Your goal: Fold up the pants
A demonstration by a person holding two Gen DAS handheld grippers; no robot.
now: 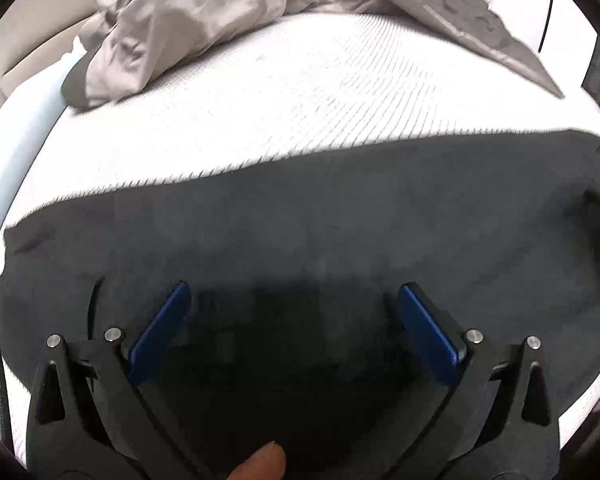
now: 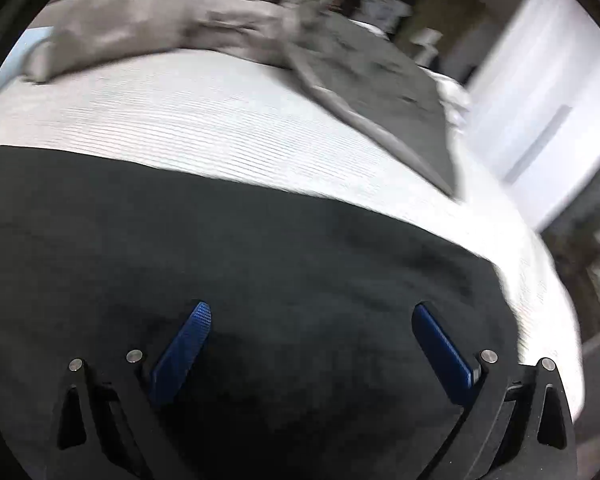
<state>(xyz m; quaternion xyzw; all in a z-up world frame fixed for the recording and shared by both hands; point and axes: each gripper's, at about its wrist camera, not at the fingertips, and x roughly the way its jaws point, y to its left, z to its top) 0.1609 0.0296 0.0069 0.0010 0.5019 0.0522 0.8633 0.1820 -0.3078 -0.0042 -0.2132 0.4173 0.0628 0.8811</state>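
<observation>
Work surface is a bed (image 1: 300,92) covered in a white, finely ribbed sheet, visible in both wrist views. The dark pants (image 1: 340,216) lie spread flat across the near part of the bed, their far edge running straight across the sheet; a thin cord (image 1: 94,304) shows on the fabric at the left side in the left wrist view.

A rumpled grey-beige duvet (image 1: 188,12) is bunched at the far end of the bed, well apart from the pants. One flap of it trails down the right side of the mattress.

Left gripper (image 1: 292,300): jaws spread wide, blue pads (image 1: 160,332) apart, positioned over the pants with nothing between them. A fingertip (image 1: 260,464) of the person shows at the bottom edge of that view.

Right gripper (image 2: 312,316): jaws likewise spread wide above the pants, pinching nothing.

Room: the right wrist view is motion-blurred. It shows a white wall (image 2: 540,100) beyond the bed's right edge and dark furnishings further back, not identifiable. The left wrist view shows a pale floor (image 1: 32,40) at far left.
</observation>
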